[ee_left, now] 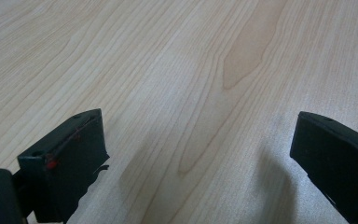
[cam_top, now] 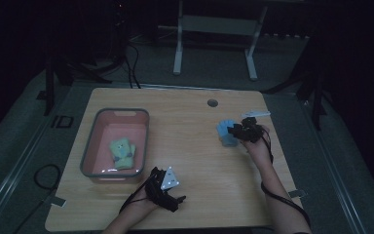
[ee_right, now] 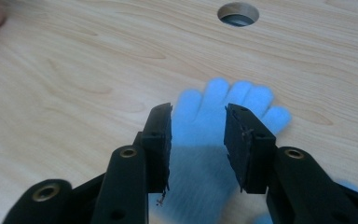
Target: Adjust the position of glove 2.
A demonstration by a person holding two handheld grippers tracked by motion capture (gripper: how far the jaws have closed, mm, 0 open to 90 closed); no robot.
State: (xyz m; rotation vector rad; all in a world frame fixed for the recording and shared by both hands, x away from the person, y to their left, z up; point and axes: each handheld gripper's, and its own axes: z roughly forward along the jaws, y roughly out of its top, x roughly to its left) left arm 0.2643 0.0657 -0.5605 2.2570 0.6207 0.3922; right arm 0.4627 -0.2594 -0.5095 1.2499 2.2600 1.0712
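Nearest the person, the left gripper (cam_top: 177, 199) sits low over bare wood at the near edge of the light wooden table (cam_top: 190, 146), jaws spread wide with nothing between them. Further out on the right, the right gripper (ee_right: 198, 122) hovers over a small fuzzy light-blue knit glove (ee_right: 223, 105) lying flat, fingers pointing toward the round cable hole (ee_right: 238, 13) at the far side. Its jaws are partly open, straddling the palm, not pinching yet. That glove looks super light and floppy, so I'd bunch up a fold of the palm or cuff rather than a fingertip. Over on the left, a grey-rimmed pink plastic bin (cam_top: 88, 148) already holds a green knit glove (cam_top: 122, 153).
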